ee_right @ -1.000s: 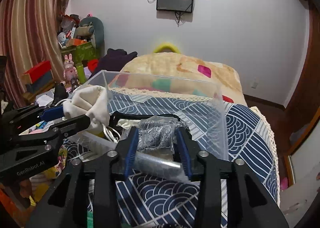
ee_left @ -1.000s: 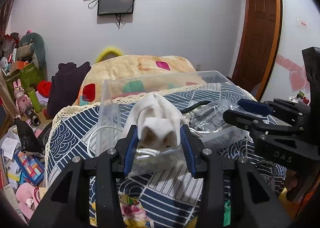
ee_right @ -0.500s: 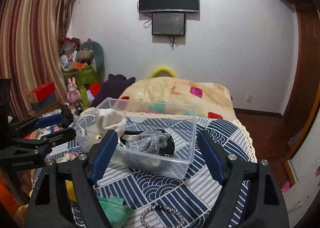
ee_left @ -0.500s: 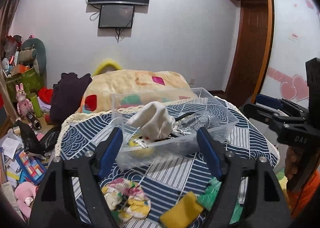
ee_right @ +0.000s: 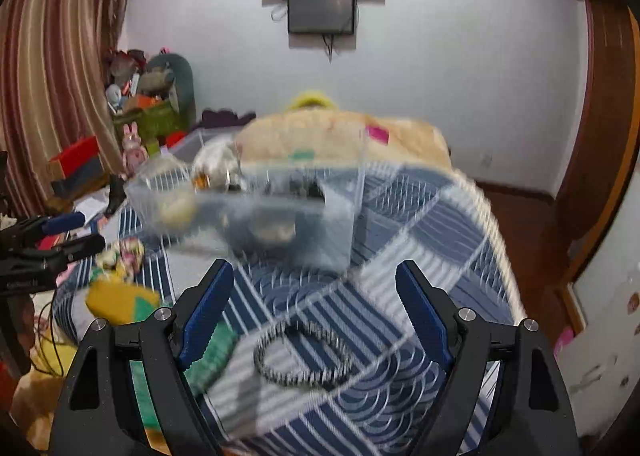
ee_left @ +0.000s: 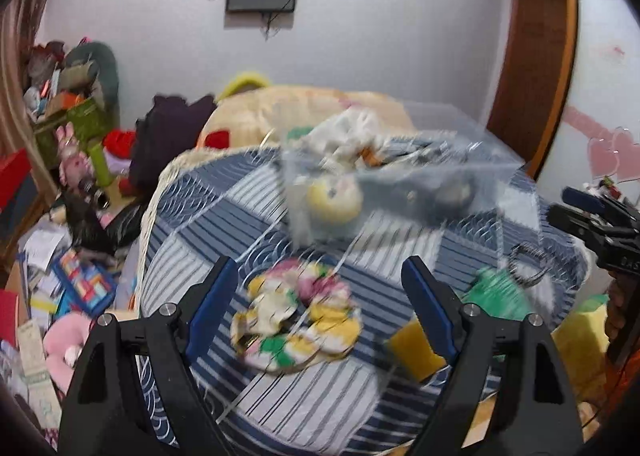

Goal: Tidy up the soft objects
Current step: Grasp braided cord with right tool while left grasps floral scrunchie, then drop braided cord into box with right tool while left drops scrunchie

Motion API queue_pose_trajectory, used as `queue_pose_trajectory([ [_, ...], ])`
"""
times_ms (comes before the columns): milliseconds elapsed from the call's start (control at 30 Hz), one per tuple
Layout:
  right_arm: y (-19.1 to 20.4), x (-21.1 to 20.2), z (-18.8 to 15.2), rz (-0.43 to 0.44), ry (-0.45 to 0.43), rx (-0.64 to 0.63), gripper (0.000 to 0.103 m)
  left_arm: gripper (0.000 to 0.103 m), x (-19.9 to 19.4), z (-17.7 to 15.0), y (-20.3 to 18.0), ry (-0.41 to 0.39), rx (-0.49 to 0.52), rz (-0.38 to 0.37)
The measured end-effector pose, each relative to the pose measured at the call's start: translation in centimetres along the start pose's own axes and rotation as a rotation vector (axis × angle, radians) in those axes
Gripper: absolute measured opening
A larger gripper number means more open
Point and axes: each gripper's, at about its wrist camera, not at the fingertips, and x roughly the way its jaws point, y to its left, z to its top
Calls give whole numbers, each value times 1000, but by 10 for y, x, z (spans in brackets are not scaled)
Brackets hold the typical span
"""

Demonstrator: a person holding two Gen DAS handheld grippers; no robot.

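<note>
Judging from what lies where, the sorting is partly done: the clear bin point(ee_left: 400, 184) on the blue patterned cloth point(ee_left: 240, 216) already holds a white cloth point(ee_left: 344, 132), a yellow soft thing point(ee_left: 334, 200) and some dark items too blurred to name. Left outside it, nearer the cameras, are a floral cloth point(ee_left: 298, 314), a yellow sponge point(ee_left: 414, 348), a green cloth point(ee_left: 498, 292) and a striped hair band point(ee_right: 304, 356). The left gripper point(ee_left: 316, 308) is spread wide and empty, framing the floral cloth, though whether it is near that piece cannot be told. The right gripper point(ee_right: 310, 316) is likewise parted and empty, with the hair band between its tips in view. Both views are motion-blurred, so fine detail is lost. Four loose pieces at least appear still to go in
</note>
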Motion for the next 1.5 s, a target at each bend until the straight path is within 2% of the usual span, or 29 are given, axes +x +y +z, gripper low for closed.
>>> queue_pose_trajectory([
  [100, -1, 10, -14, 14, 59, 21, 81, 84, 11, -9, 8, 47, -30, 23],
  [333, 3, 28, -34, 26, 153, 12, 81, 84, 36, -19, 17, 146, -63, -7],
  [500, 9, 28, -43, 6, 150, -41, 81, 89, 45, -21, 23, 156, -103, -37],
  [567, 12, 25, -45, 2, 139, -62, 72, 89, 50, -21, 28, 168, -135, -48],
  [633, 12, 23, -46, 11, 131, -74, 58, 89, 52, -20, 29, 154, -135, -22],
  [700, 13, 20, -47, 10, 123, -79, 51, 85, 53, -20, 30, 148, -135, -13],
  [867, 5, 17, -46, 2, 112, -55, 28, 54, 52, -23, 28, 132, -97, 39],
  [900, 3, 17, -46, 2, 111, -48, 26, 51, 50, -24, 26, 130, -83, 44],
  [967, 4, 18, -44, 0, 107, -34, 18, 33, 48, -24, 25, 126, -64, 45],
  [1067, 3, 17, -42, 1, 103, -17, 14, 21, 44, -25, 18, 121, -30, 40],
  [1333, -1, 6, -33, 4, 59, 17, 13, 20, 14, -11, -1, 16, 44, 48],
  [1500, -2, -12, -16, 10, -6, 31, 13, 20, -2, 11, -6, -37, 32, -11],
])
